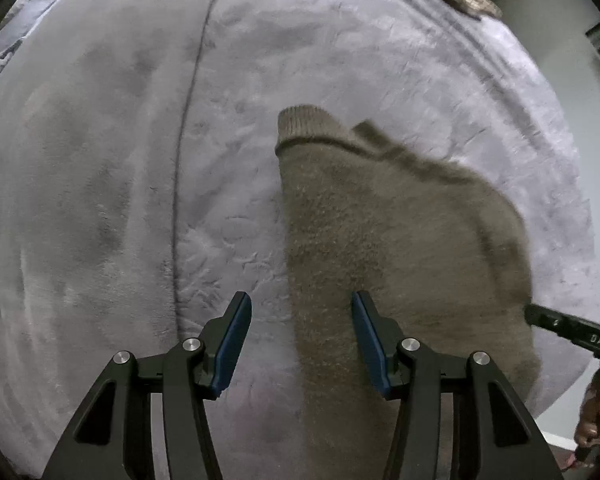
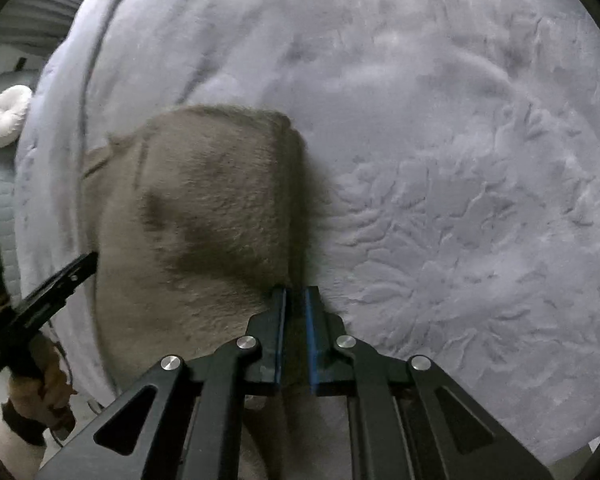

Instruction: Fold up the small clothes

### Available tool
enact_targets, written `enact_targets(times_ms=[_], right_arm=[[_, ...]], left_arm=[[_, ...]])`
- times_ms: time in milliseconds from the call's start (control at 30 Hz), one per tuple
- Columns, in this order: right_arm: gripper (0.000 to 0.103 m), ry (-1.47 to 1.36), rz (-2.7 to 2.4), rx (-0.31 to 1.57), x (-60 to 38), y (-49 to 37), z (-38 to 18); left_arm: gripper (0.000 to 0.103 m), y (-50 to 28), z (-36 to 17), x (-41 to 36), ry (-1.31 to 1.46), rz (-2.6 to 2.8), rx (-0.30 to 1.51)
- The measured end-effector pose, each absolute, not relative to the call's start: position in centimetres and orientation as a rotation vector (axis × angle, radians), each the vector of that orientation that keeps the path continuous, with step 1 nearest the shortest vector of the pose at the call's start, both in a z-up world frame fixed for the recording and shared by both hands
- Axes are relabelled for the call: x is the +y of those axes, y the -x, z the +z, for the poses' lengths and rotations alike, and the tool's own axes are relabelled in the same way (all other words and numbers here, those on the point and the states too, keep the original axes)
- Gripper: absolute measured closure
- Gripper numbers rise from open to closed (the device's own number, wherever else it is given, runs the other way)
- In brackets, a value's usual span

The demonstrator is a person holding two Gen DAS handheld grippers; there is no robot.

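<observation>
Jaws of your right gripper pinch the brown fleece garment's edge on the grey blanket; your left gripper hangs spread above it; next, probably carry that edge across, folding.

sweater flat on blanket
</observation>
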State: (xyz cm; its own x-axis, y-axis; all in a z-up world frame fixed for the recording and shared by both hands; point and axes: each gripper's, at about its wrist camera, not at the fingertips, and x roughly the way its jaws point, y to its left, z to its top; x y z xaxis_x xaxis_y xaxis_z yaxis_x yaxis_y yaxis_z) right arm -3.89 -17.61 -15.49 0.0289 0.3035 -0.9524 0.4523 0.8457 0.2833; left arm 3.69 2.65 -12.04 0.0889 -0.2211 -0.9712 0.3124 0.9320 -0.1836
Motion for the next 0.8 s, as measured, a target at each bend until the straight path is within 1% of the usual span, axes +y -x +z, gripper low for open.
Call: enact_targets(times_ms=[133,233,333,467,600,800], right_arm=[[0.093,-0.61,-0.133,1.57,-17.6,4.2,-14.6],[0.093,-0.606,-0.125,1.561,-17.9,5.2,-13.3],[0.092,-0.679,-0.055,1.541,-17.2,6.1,-11.9],[0.092,-0.704,0.057,1.534,-15.3,8.3,-10.8],[0.092,-0.663,0.092,1.599,-12.8,9.4,-11.5],[0.092,-0.633,0.022,1.683,-11.8,10.0,-14.3]], left_arm=[[0.048,-3.4,-12.6,1.8,-0.15,-0.395,1.412],[0.047,-2.9,-11.6,1.3,-0.216,-0.394,1.397],[0.047,-1.8,-10.8,0.7,-0.269,-0.411,1.39],[0.047,1.1,-10.0,1.3,-0.289,-0.484,1.424],[0.047,4.3,-10.3,1.4,-0.287,-0.567,1.479],[0.047,7.1,-13.2,1.1,-0.334,-0.579,1.594]])
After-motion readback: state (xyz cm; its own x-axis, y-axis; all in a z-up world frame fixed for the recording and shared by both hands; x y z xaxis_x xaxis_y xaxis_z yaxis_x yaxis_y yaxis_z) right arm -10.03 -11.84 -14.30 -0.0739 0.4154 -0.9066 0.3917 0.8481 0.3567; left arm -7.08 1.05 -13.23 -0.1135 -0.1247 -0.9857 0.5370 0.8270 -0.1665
